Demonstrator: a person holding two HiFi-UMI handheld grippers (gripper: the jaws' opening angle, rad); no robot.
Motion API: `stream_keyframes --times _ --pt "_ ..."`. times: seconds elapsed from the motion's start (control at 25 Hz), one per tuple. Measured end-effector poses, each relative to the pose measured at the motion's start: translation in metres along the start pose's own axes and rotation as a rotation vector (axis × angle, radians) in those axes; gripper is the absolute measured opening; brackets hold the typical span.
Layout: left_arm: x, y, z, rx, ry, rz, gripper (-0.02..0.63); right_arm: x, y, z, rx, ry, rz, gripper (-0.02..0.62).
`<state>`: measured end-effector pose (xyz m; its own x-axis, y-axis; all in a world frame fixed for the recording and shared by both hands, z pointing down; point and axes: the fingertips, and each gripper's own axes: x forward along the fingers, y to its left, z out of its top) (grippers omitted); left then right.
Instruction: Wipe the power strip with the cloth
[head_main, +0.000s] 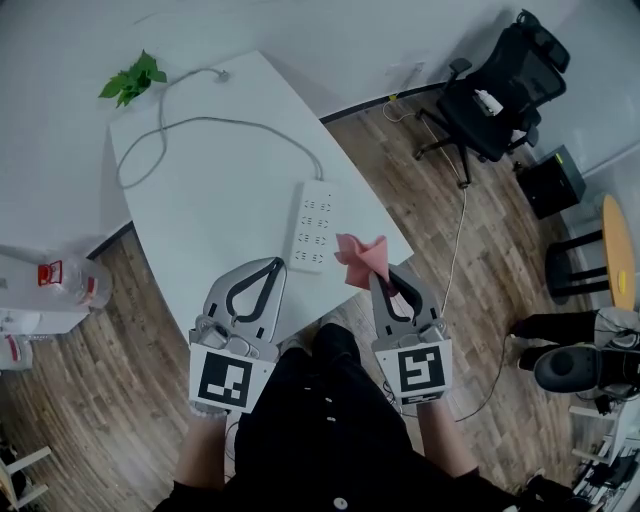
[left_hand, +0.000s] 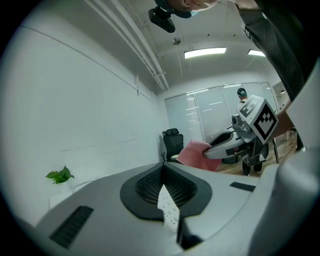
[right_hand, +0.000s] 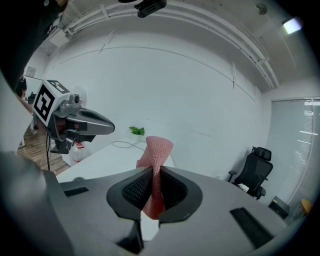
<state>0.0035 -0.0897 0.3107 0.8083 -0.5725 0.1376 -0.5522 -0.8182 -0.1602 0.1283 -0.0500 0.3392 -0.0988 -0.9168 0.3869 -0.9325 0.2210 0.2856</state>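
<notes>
Right claw (head_main: 377, 277) pinched on the cloth (head_main: 360, 257), held up just beside the strip (head_main: 313, 226) lying along the surface's (head_main: 200, 200) near right edge, likely ready to wipe; left claw (head_main: 274, 266) closed, empty, near the strip, perhaps to steady it.

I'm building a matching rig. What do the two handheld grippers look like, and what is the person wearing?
The left gripper and right gripper match: light grey tapered shells, black ribbed pads inside the jaws, and a white cube with black square markers at the back. The person wears black clothing.
</notes>
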Motion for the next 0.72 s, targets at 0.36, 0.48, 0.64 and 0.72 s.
stream_keyframes --times 0.36,0.48,0.64,0.72 --pt "0.015 0.003 -0.002 -0.001 0.019 0.061 0.014 0.029 -0.026 -0.011 -0.027 -0.028 0.046 0.051" --pt "0.021 0.001 -0.004 -0.016 0.047 0.086 0.014 0.038 -0.037 -0.017 -0.057 -0.023 0.074 0.051" --pt "0.030 0.002 -0.006 -0.012 0.066 0.121 0.012 0.057 -0.053 -0.025 -0.085 -0.012 0.099 0.051" --pt "0.034 0.004 -0.007 -0.014 0.073 0.139 0.014 0.068 -0.059 -0.028 -0.097 -0.005 0.110 0.051"
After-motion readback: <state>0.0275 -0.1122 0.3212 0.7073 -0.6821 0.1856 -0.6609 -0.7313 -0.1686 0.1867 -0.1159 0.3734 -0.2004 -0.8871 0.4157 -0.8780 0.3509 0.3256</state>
